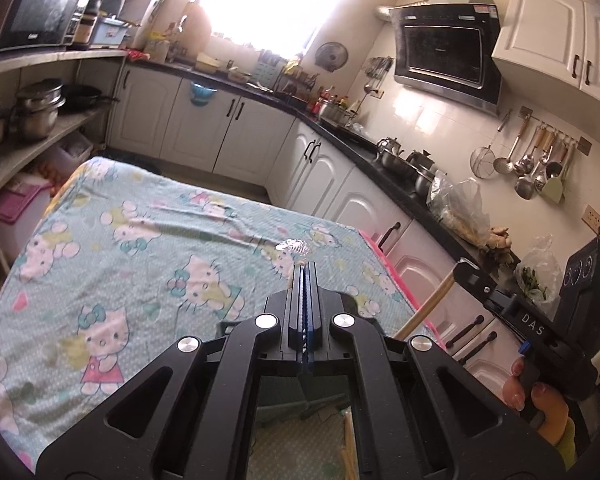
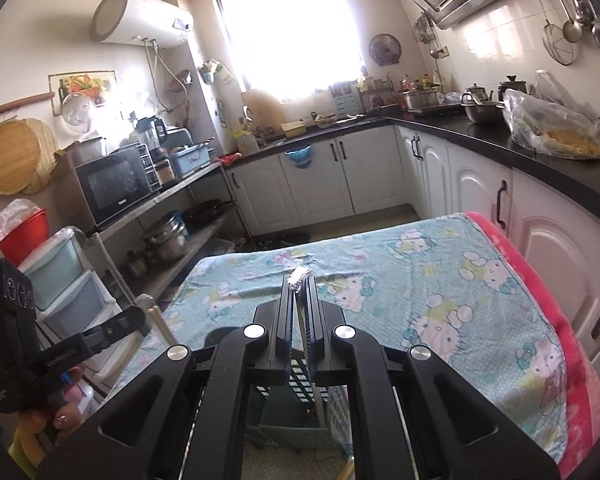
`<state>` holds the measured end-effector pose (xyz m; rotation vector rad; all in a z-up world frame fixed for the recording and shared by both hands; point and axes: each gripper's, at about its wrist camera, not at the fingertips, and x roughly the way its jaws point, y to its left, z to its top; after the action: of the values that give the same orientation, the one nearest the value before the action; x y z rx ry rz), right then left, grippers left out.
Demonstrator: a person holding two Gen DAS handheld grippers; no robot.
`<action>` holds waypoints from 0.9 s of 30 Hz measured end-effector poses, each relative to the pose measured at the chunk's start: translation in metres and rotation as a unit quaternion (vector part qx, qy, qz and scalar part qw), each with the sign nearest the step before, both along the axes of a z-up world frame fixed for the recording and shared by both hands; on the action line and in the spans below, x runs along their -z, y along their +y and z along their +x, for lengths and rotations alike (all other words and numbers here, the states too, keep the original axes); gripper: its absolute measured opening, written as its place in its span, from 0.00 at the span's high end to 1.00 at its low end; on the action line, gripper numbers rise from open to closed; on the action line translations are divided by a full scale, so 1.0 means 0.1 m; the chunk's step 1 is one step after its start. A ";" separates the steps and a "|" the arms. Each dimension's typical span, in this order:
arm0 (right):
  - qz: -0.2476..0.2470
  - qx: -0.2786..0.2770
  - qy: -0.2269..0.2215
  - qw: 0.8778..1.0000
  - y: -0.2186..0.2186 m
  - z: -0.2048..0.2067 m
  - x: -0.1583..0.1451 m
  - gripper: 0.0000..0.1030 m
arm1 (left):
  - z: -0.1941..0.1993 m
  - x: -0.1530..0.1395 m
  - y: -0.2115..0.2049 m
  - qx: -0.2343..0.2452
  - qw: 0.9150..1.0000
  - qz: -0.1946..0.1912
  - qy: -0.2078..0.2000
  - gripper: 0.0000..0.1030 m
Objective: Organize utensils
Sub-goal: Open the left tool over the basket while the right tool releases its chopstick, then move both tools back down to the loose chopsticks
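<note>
Silver glints at the very tip of the left gripper (image 1: 304, 266), whose jaws are clenched flush together. Whether that shiny scrap (image 1: 292, 245) is pinched or only lies on the tablecloth (image 1: 140, 220) beyond, I cannot tell. No loose utensil shows on the patterned cloth ahead.

The right gripper (image 2: 300, 280) is clamped, a hair apart, on a thin metal piece (image 2: 299, 274), probably a utensil, which runs up between the pads and pokes out at the tip. Below it, through the frame's gap, a slotted basket (image 2: 300, 384) sits at the near edge of the table; this looks like where the utensils belong.

The step, I judge, is bringing the held piece to its resting place. Do it well by keeping both grippers apart from each other, holding the right grip firm until the piece is over the basket or touching the cloth, and only then releasing, so the thin metal does not slip or swing.
</note>
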<state>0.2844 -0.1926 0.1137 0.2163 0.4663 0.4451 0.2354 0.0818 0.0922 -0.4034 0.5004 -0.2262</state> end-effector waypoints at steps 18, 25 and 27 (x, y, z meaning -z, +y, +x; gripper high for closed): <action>-0.001 0.012 0.020 1.000 -0.23 -0.22 0.25 0.69 | -0.25 0.17 0.16 -0.035 0.999 -0.010 0.014 1.00; -0.014 0.010 0.014 1.000 -0.25 -0.36 0.27 0.63 | -0.33 0.22 0.16 -0.034 0.999 -0.012 0.022 0.82; -0.020 0.009 0.012 1.000 -0.24 -0.39 0.27 0.60 | -0.36 0.22 0.14 -0.035 0.999 -0.009 0.020 0.76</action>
<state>0.2453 -0.2170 0.0866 0.1868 0.4957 0.4148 0.1989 0.0962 0.0701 -0.4427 0.5226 -0.1562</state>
